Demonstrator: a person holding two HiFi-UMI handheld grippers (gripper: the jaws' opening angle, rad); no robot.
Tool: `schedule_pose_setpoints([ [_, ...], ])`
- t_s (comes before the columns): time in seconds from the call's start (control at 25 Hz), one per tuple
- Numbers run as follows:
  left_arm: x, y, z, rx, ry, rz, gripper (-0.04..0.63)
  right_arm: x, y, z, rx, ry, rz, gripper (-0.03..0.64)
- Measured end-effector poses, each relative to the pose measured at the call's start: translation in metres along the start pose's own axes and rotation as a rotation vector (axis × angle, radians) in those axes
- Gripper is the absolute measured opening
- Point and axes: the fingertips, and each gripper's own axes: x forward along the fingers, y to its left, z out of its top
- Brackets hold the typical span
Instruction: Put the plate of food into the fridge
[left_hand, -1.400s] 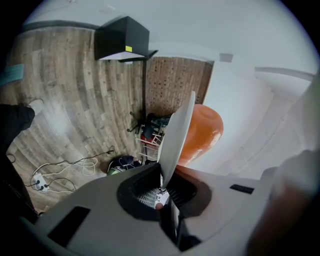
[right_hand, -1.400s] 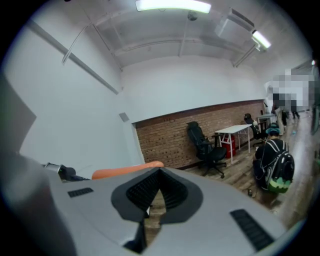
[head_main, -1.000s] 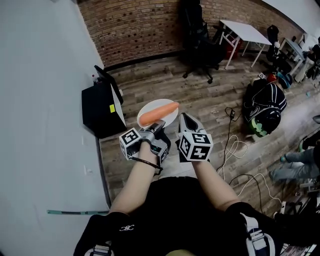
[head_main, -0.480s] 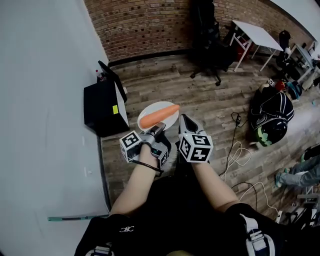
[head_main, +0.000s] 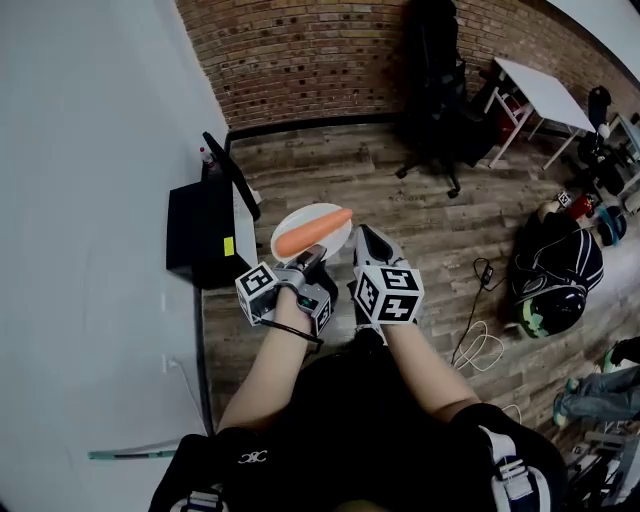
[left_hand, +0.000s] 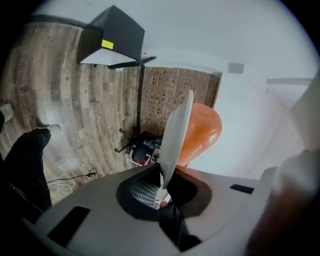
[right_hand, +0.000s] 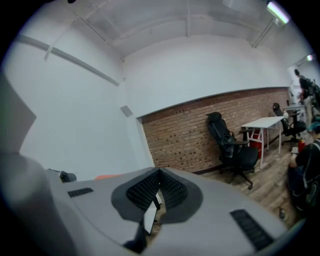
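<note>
Orange carrot (head_main: 312, 232) lies on the white plate (head_main: 288, 218), level just ahead of the left gripper (head_main: 305, 262), which clamps its near rim. The right gripper (head_main: 368, 245) is closed, empty, alongside. The fridge (head_main: 200, 235) stands ahead-left.

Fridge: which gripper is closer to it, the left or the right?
Left. The left gripper, clamped on the plate, is just beside the fridge; the right gripper is farther right, past the left one.
</note>
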Motion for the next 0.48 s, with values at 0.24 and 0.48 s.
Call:
schedule_pose_setpoints([
  [0.24,0.086,-0.025,0.005,-0.007,-0.041,-0.016,0.021,0.058,-0.063,0.038,-0.003,0.015,0.036,0.012],
  [0.48,0.170,-0.041,0.013,-0.020,-0.066,-0.051,0.021,0.108,-0.116,0.063,-0.065,0.035,0.085,0.012],
])
